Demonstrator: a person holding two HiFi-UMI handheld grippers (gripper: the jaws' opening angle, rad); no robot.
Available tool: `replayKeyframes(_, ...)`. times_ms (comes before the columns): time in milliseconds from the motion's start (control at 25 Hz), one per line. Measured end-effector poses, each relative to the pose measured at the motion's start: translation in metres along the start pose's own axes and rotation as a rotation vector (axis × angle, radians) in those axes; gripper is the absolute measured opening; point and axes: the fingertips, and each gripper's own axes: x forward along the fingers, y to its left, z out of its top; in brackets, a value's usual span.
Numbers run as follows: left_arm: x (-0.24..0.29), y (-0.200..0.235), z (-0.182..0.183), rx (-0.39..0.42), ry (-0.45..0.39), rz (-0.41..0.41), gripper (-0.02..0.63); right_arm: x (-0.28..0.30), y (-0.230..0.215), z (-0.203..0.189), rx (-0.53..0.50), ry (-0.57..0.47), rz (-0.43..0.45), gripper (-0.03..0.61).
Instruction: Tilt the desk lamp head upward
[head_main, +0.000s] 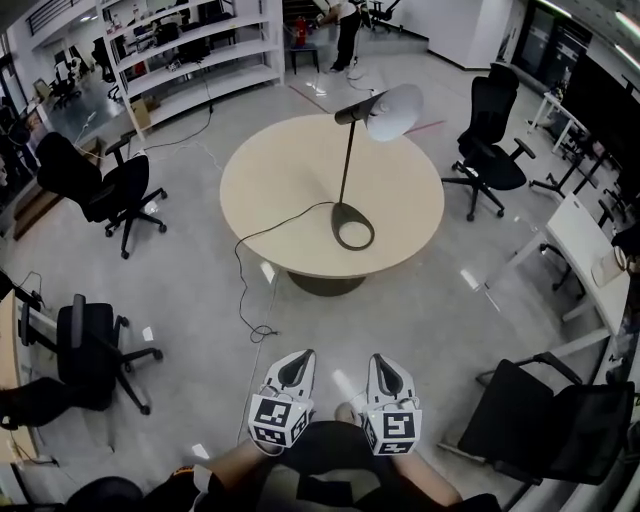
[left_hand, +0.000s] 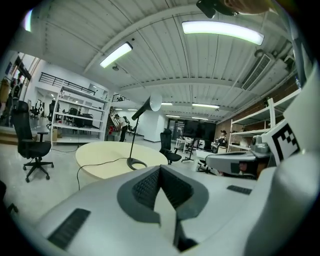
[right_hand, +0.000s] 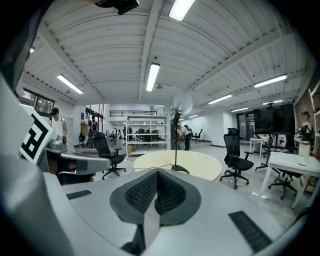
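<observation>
Desk lamp (head_main: 347, 165) well out of reach
I've got left tongs (head_main: 296, 362) and right tongs (head_main: 384, 366) pinched shut, empty, tucked close.

My left gripper (head_main: 298, 358) and right gripper (head_main: 381, 362) had smooth, rounded shells of pale grey. Their dark grey pads (left_hand: 144, 189) were finely ribbed and set in a darker surround, and small dark ribbed strips (right_hand: 248, 227) lay on the shells. Each gripper carried a white cube (head_main: 277, 420) printed with black square markers. I wore dark clothing (head_main: 330, 470), with a small orange trim (head_main: 186, 472) on the left side.
</observation>
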Motion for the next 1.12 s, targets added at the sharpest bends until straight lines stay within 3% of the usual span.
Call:
replayKeyframes(520,-0.007,0.009,0.010,0.034,-0.025,-0.007,0.046,0.008,0.014,0.016,0.032,-0.033,0.008,0.014)
replayKeyframes(1120,-0.001,0.025,0.026,0.037,-0.065,0.038,0.046,0.032,0.016,0.027,0.015,-0.050,0.054,0.014)
